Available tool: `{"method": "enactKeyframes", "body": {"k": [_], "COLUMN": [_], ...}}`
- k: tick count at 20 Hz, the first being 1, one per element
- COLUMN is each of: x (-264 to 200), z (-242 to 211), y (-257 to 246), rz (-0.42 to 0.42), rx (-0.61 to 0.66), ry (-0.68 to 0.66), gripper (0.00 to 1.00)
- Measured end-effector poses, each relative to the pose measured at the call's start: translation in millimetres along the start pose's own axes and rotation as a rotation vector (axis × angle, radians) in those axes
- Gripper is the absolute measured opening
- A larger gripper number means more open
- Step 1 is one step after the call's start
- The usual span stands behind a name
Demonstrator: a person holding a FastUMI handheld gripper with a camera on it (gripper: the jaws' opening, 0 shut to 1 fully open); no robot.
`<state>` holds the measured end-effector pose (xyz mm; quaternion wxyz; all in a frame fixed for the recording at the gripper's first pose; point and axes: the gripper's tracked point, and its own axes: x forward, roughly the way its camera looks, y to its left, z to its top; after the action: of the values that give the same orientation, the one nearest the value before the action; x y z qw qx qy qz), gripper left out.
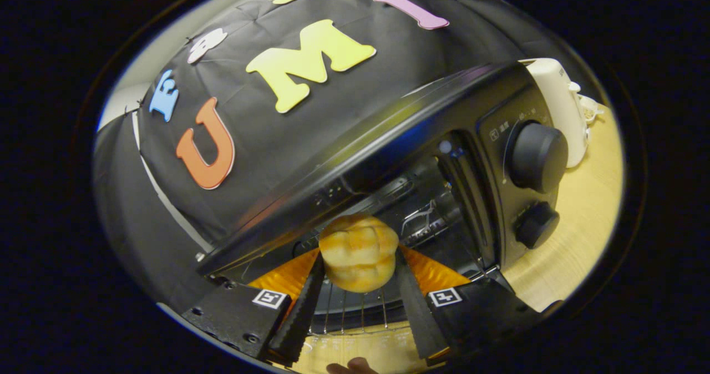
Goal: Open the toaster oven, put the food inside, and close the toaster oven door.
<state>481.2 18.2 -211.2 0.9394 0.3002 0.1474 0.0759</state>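
Wooden table (582, 241): gripper (359, 263) holds bread (359, 252) inside toaster oven (444, 157).

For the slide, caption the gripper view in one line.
Gripper shut on a golden bread roll, held at the open toaster oven mouth above its wire rack.

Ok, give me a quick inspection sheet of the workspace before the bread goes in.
Surface: light wooden table, bare beside the oven.
Job's things: black toaster oven with its door open and wire rack exposed; bread roll held at the oven mouth, above the rack.
Clutter: white appliance standing beyond the oven, type unclear.
Grippers: hand-held gripper, both fingers pressing on the roll.
Cables: nothing seen.
Surroundings: black cloth booth wall behind the oven; a fingertip of a person below the fingers.
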Motion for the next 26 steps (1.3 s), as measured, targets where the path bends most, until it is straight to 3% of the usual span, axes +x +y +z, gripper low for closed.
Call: {"method": "enactKeyframes", "body": {"k": [4, 9, 20, 26], "x": [7.9, -1.0, -86.0, -136.5], "z": [-0.7, -3.0, -30.4, -58.8], "y": [6.6, 10.2, 12.4, 8.8], "rz": [0.03, 0.022, 0.044, -0.017], "rx": [0.013, -0.033, -0.147, -0.231], "ry": [-0.012, -0.009, 0.037, 0.082], "gripper": [0.82, 0.98, 1.0, 1.0]}}
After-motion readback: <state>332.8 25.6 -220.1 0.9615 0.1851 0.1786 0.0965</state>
